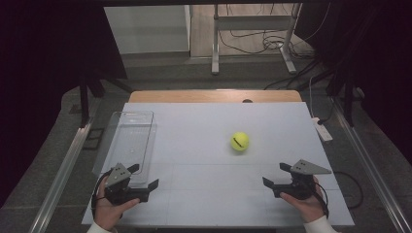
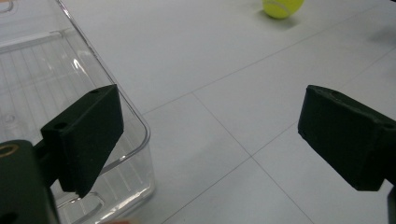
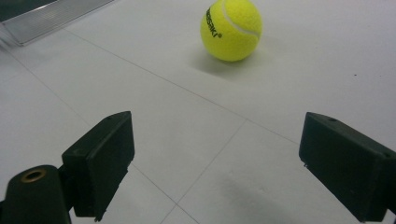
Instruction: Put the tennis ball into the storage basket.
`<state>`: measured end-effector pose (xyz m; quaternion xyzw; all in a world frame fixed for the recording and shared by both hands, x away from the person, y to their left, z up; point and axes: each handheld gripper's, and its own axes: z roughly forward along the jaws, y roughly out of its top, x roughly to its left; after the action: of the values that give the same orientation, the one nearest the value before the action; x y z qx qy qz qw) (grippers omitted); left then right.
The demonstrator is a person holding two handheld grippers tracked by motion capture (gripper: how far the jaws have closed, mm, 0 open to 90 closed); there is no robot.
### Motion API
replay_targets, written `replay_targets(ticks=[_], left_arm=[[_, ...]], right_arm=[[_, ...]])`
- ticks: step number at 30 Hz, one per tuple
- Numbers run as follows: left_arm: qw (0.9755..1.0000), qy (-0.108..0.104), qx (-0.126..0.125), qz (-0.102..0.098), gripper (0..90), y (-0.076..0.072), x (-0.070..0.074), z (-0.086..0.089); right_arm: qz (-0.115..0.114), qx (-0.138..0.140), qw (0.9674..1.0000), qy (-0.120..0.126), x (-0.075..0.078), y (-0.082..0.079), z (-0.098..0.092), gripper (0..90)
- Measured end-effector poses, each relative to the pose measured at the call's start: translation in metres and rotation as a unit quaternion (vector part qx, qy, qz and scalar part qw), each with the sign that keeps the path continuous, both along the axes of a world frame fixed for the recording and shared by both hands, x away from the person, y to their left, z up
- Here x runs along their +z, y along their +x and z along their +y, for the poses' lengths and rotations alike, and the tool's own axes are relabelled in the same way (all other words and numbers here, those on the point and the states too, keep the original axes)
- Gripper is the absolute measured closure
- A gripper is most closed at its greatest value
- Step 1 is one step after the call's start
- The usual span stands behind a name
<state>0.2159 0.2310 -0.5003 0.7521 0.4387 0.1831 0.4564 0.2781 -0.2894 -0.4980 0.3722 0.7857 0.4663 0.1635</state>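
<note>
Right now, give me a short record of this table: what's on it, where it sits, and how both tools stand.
ball: yellow tennis ball, lying free on the table, right of centre
container: clear plastic bin, empty, at the table's left side
left tool: jaws open, nothing between them, by the bin's near end
right tool: jaws open, nothing between them, near side of the ball
contact: neither tool touches the ball

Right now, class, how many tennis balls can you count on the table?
1. The tennis ball lies on the white table, right of centre, ahead of the right tool and apart from the clear plastic bin.
</note>
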Motion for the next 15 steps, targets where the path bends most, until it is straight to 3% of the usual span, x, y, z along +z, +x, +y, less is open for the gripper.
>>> replay_targets(ticks=[10, 15], left_arm=[[1.0, 0.006, 0.003, 0.005, 7.1, -0.0021, -0.0025, 0.0027], [0.9999, -0.004, 0.006, 0.01, 7.2, -0.0021, -0.003, 0.0054]], right_arm=[[0.004, -0.001, 1.0, 0.002, -0.0005, 0.0028, 0.0015, 10.4], [0.001, -0.004, 1.0, 0.004, 0.0006, 0.0023, 0.0014, 10.4]])
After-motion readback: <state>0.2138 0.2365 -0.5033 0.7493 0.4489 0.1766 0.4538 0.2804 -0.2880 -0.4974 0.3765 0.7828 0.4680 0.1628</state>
